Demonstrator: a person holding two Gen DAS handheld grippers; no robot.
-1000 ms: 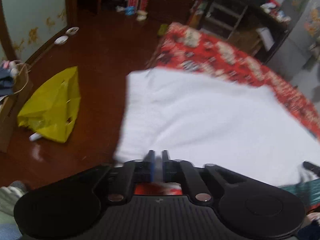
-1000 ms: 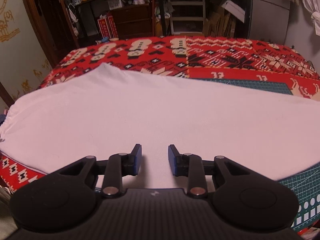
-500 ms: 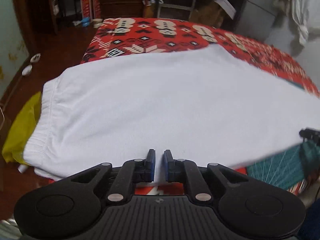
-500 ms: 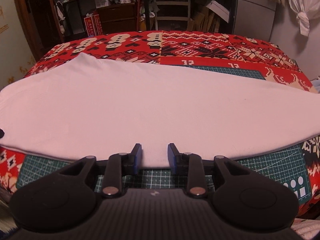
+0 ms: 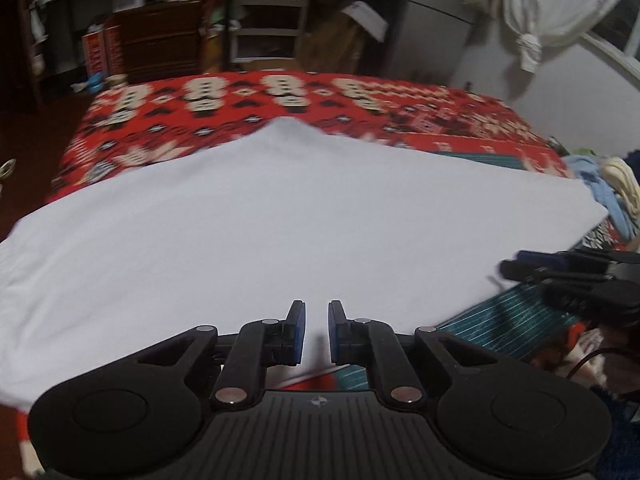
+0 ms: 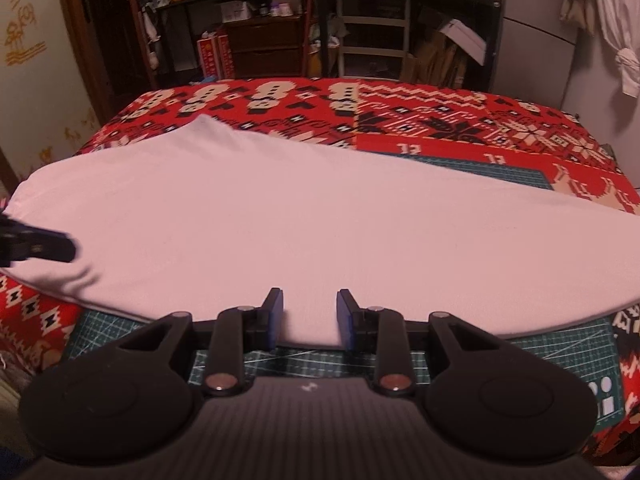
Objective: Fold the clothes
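A white garment (image 5: pixel 304 216) lies spread flat over the red patterned cover (image 5: pixel 280 100), and it also fills the middle of the right wrist view (image 6: pixel 320 224). My left gripper (image 5: pixel 317 330) hovers over the garment's near edge, its blue pads a narrow gap apart with nothing pinched between them. My right gripper (image 6: pixel 310 316) is open wider, and the garment's near hem lies between its fingers without being clamped. Each gripper shows in the other's view: the right one (image 5: pixel 560 276) at the garment's right corner, the left one (image 6: pixel 40 244) at its left end.
A green cutting mat (image 6: pixel 560 344) lies under the garment's near edge. A pile of other clothes (image 5: pixel 600 184) sits at the table's right end. Shelves, drawers and boxes (image 6: pixel 360 40) crowd the far wall, and a tied white curtain (image 5: pixel 532 40) hangs at the right.
The left gripper swung from facing the floor and a yellow bag to facing across the table, and its jaws parted slightly. The right gripper drew back to the near hem. The garment now lies flat.
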